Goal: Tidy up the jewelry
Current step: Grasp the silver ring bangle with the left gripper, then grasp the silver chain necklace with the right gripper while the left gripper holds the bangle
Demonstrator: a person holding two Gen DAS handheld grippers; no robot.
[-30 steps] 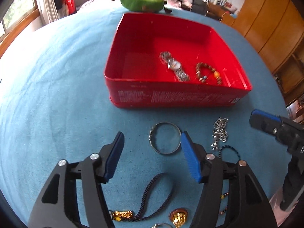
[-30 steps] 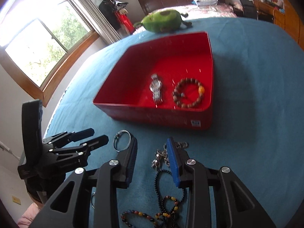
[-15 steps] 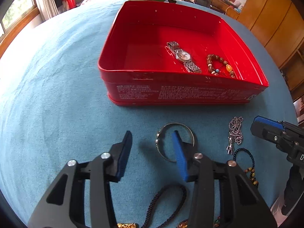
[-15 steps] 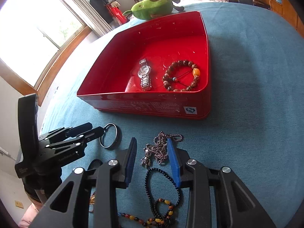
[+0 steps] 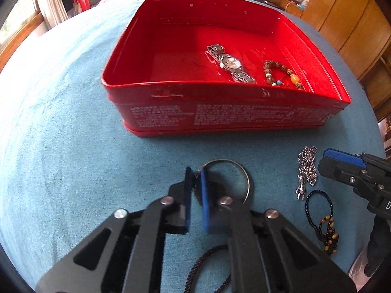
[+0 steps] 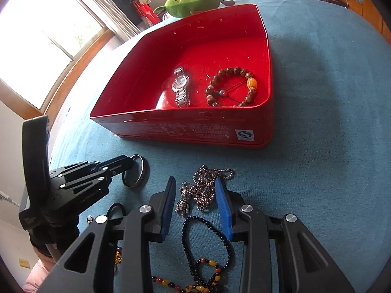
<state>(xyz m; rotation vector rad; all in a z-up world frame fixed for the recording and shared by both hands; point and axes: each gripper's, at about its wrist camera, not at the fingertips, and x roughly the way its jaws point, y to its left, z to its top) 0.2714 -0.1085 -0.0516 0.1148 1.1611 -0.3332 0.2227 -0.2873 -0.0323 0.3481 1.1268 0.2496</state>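
The left gripper (image 5: pixel 194 178) is pinching the near-left rim of the silver bangle (image 5: pixel 240 171), its blue pads pressed together on the thin metal. Gripping the rim rather than spanning the ring looks the sensible choice, since the hoop is wider than a closed claw and lies flat on the blue cloth (image 5: pixel 61 146). The rest of the bangle is curving away to the right of the pads.

The right gripper (image 6: pixel 195 190) is standing partly spread, straddling the silver chain (image 6: pixel 205 185) with its small bear charm (image 6: pixel 183 204). The pads are flanking the heap without clearly pressing it, so I judge it not yet gripped. A black bead string (image 6: pixel 207 239) is lying just nearer than the chain, between the gripper's arms.

Beyond both sits the red tin (image 5: pixel 171 117), open-topped and already holding a watch (image 5: pixel 232 63) and a wooden bead bracelet (image 5: pixel 283 74), so it is likely the destination. A green plush toy (image 6: pixel 193 0) is lying beyond it.
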